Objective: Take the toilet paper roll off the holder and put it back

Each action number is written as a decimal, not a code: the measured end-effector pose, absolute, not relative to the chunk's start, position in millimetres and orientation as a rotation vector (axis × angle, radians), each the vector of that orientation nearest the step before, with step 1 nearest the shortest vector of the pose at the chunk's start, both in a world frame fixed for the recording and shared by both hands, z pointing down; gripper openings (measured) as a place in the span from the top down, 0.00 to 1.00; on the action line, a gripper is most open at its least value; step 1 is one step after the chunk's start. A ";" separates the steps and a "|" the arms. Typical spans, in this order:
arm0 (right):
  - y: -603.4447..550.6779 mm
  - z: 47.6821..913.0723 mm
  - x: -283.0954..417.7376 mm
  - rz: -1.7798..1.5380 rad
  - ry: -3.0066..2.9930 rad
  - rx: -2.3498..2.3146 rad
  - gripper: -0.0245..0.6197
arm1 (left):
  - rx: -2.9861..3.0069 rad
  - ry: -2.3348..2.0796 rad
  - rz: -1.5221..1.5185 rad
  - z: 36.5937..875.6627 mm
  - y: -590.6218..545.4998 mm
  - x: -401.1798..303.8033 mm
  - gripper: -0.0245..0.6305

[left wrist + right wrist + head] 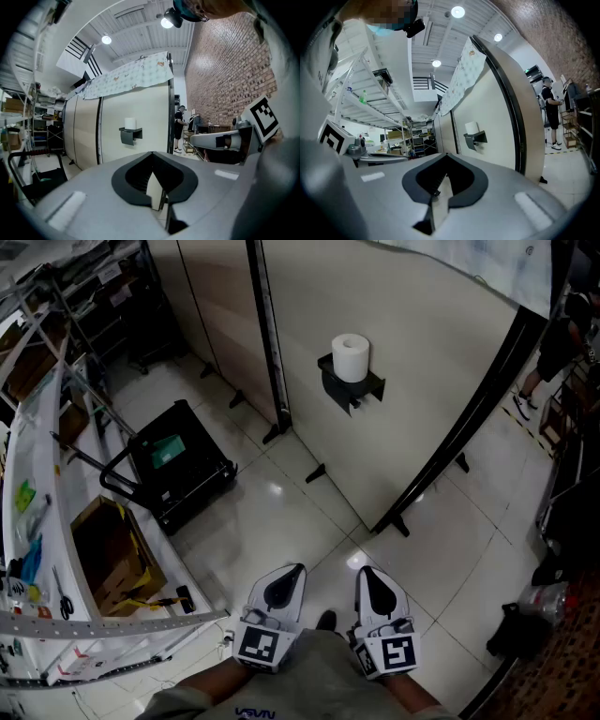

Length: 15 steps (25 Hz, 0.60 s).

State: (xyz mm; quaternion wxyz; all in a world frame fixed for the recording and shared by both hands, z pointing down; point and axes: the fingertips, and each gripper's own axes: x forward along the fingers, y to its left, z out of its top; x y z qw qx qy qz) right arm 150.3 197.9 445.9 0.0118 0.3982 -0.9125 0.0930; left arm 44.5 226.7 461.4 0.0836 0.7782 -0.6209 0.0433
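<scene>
A white toilet paper roll (351,357) stands upright on a dark holder (350,385) fixed to a beige partition wall. The left gripper view shows the roll (130,123) and holder (129,135) far ahead, and the right gripper view shows the roll (471,128) on its holder (475,138) at a distance too. My left gripper (286,577) and right gripper (372,580) hang side by side low in the head view, close to my body and far short of the roll. Both are shut with nothing between the jaws.
A black cart (178,465) stands left of the partition, with an open cardboard box (112,554) and a white shelf rack (37,521) beyond it. A person (179,129) stands past the partition by a brick wall. The partition's black feet (403,526) rest on the glossy tiled floor.
</scene>
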 end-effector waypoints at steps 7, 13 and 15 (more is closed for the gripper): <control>158.3 435.8 99.5 0.255 -2.835 1.272 0.96 | 2.362 -1.817 0.083 456.1 177.9 -4.0 0.95; 117.6 410.0 46.4 0.146 -2.819 1.296 0.96 | 2.386 -1.812 0.014 436.7 130.5 -61.9 0.95; 107.6 405.7 31.8 0.127 -2.804 1.307 0.96 | 2.405 -1.809 0.006 433.7 119.2 -78.3 0.95</control>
